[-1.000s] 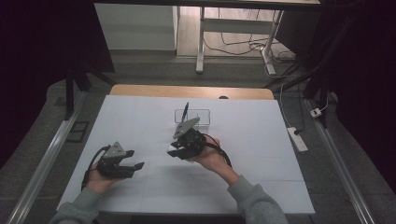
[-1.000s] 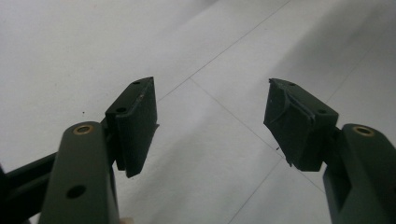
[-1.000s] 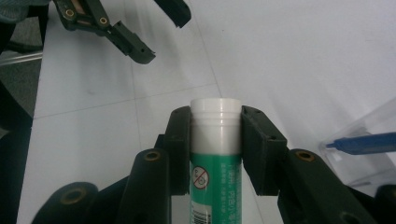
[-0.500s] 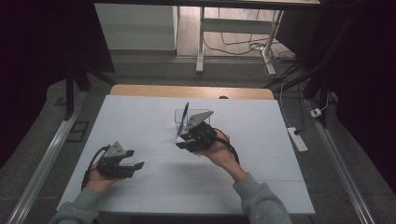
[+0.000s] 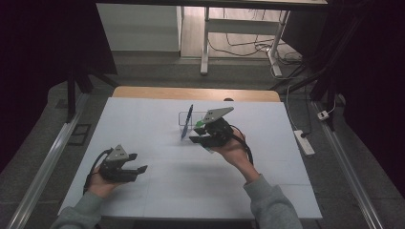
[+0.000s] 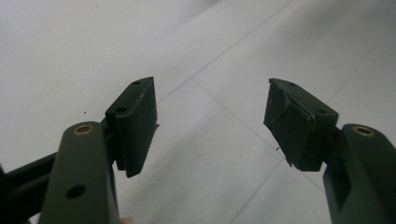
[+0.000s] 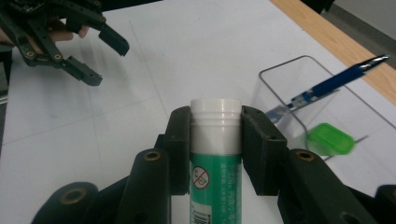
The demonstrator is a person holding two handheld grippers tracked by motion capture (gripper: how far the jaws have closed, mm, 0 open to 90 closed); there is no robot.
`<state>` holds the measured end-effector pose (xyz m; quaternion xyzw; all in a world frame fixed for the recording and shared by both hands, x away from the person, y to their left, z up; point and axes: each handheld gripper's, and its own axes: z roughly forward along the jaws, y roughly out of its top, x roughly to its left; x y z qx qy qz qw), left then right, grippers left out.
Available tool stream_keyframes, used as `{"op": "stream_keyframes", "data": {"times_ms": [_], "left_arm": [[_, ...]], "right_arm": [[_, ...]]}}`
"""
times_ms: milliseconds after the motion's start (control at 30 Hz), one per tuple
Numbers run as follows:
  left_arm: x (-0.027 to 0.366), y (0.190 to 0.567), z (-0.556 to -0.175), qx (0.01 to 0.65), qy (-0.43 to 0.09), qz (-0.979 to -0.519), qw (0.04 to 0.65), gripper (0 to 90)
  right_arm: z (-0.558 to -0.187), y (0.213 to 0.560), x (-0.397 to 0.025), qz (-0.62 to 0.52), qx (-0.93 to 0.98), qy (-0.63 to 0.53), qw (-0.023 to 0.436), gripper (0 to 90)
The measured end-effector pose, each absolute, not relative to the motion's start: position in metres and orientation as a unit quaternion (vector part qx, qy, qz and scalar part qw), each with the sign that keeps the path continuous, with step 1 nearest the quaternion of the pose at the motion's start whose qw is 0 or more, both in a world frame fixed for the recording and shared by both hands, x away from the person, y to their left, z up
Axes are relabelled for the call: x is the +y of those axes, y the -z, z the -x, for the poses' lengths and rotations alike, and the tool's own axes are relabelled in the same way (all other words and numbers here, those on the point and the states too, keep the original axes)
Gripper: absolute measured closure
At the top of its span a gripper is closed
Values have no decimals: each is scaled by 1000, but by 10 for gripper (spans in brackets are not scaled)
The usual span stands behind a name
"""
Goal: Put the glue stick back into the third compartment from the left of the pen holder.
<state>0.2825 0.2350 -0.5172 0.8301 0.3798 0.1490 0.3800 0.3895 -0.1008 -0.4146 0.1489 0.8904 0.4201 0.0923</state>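
Right gripper [image 7: 215, 126] clamps a glue stick [image 7: 215, 154], label legible close up; left gripper [image 6: 210, 126] gapes wide, holding nothing.

Your high view is dim and dark at both sides; the table [image 5: 157, 119] is lit evenly from above, with soft, faint shadows. In your left gripper view the near jaws are slightly soft. In your right gripper view the pen [image 7: 336, 81] beyond the glue stick [image 7: 215, 140] blurs.

Glossy plastic glue stick [image 7: 215, 154], clear smooth plastic container [image 7: 312, 98], matt white paper-covered wooden table [image 5: 157, 186].
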Motion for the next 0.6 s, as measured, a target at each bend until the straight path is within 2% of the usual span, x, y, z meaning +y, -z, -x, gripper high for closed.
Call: {"op": "stream_keyframes", "data": {"times_ms": [600], "left_arm": [[235, 517, -283, 380, -150, -830, 381, 341]], "right_arm": [[-401, 403, -130, -187, 864, -451, 122, 642]]}}
